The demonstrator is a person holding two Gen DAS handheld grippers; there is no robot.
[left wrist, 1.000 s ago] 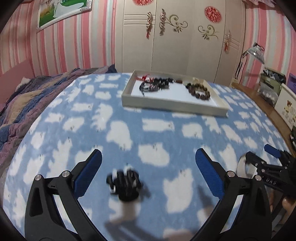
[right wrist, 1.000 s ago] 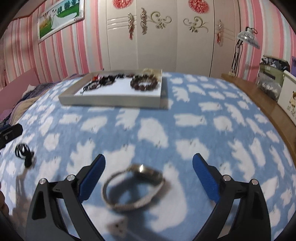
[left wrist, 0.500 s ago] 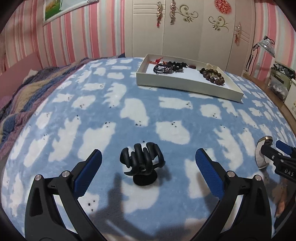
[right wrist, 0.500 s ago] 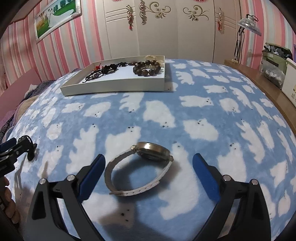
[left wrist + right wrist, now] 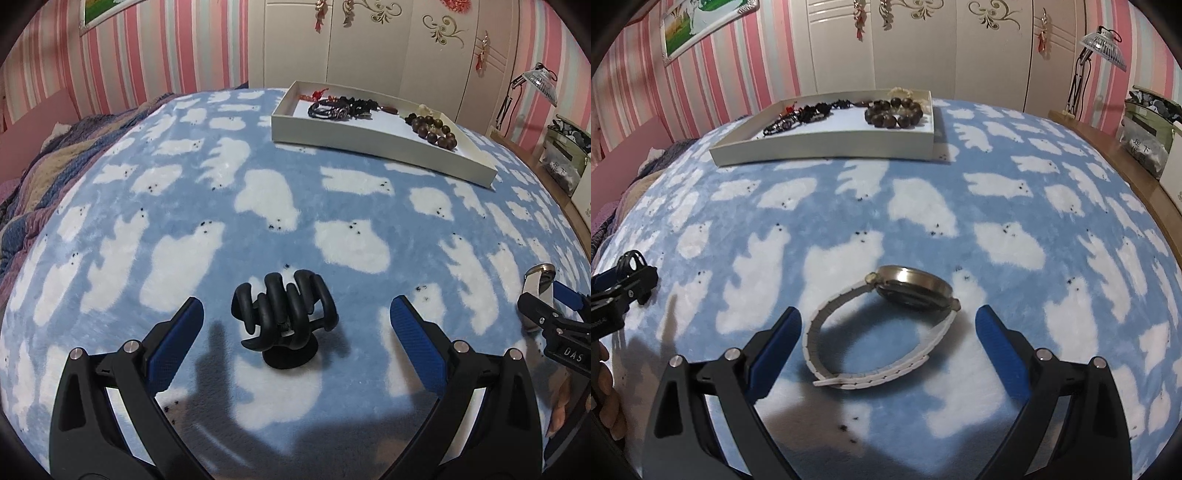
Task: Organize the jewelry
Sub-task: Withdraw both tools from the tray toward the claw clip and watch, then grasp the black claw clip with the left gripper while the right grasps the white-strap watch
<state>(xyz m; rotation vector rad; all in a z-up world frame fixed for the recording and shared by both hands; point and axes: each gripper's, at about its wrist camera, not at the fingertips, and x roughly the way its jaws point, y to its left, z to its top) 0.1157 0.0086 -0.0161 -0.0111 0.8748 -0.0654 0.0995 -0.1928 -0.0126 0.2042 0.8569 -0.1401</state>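
A black hair claw clip [image 5: 283, 316] lies on the blue blanket between the fingers of my open left gripper [image 5: 291, 328]. A wristwatch with a white strap [image 5: 886, 328] lies between the fingers of my open right gripper [image 5: 888, 339]. Neither gripper touches its item. A white tray [image 5: 369, 144] at the far side holds a brown bead bracelet [image 5: 434, 130] and dark corded bracelets [image 5: 332, 108]. The tray also shows in the right wrist view [image 5: 827, 153]. The right gripper's tip and the watch edge [image 5: 539, 291] show at the right of the left wrist view.
A striped quilt [image 5: 40, 177] lies at the bed's left side. A wooden side table with a lamp [image 5: 1100, 48] and boxes [image 5: 1148, 140] stands on the right. White wardrobe doors stand behind the bed.
Both grippers have come lower and closer over the blanket. The clip and the watch now sit larger and centred between the open fingers.
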